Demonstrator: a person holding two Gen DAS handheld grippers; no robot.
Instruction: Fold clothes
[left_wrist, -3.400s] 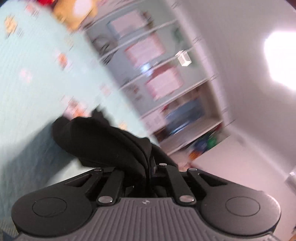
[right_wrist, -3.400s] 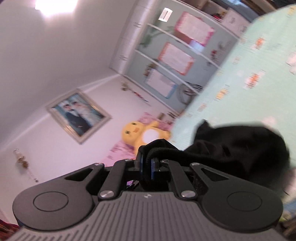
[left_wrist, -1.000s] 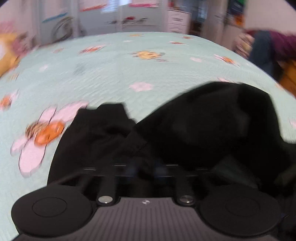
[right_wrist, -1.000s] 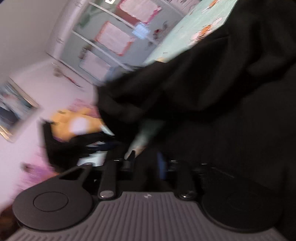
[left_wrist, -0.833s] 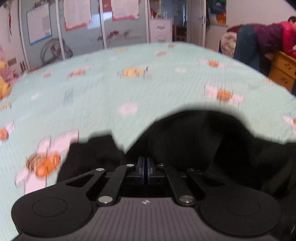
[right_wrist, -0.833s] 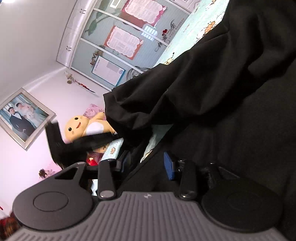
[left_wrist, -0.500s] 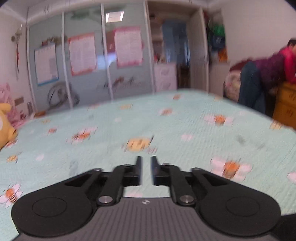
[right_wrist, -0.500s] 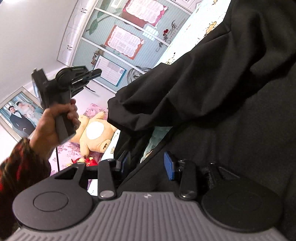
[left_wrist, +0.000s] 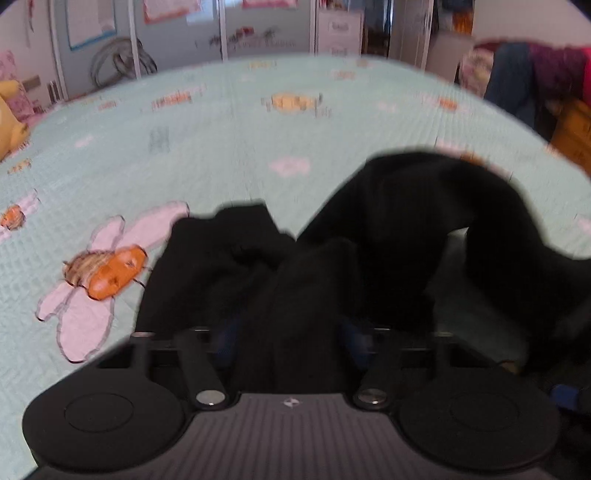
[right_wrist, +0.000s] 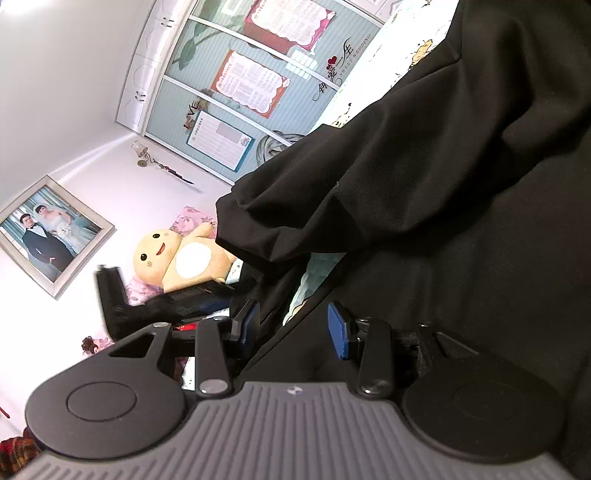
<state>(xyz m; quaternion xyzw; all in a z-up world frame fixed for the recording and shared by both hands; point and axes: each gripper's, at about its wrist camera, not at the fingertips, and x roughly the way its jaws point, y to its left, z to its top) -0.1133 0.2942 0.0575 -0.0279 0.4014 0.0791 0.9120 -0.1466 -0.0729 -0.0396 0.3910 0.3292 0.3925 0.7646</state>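
Both tongs stand spread with black cloth between their fingers. Left tongs (left_wrist: 288, 336) sit low over the bed (left_wrist: 221, 147), its fingers wide apart, and a bunched fold of the black garment (left_wrist: 388, 236) rises straight up through the gap between them; the picture is blurred, so whether the blue pads touch the cloth cannot be told. That garment lies crumpled on the pale green bedspread just ahead of the left tongs, one flat part spreading to the left front and a taller humped part arching to the right. Right tongs (right_wrist: 295, 325) are tilted steeply, fingers parted, and an edge of the same garment (right_wrist: 424, 147) runs up between them without being pinched; the cloth fills most of the right half of that view, a rolled hem hanging just above the left finger. A strip of the bedspread shows through a gap in the folds. On the bedspread left of the garment is a printed flower with an orange bee (left_wrist: 107, 269). Beyond the bed stand wardrobe doors (right_wrist: 251, 81) with posters, a yellow plush toy (right_wrist: 177, 258) against the pink wall, and a framed photograph (right_wrist: 51, 232).
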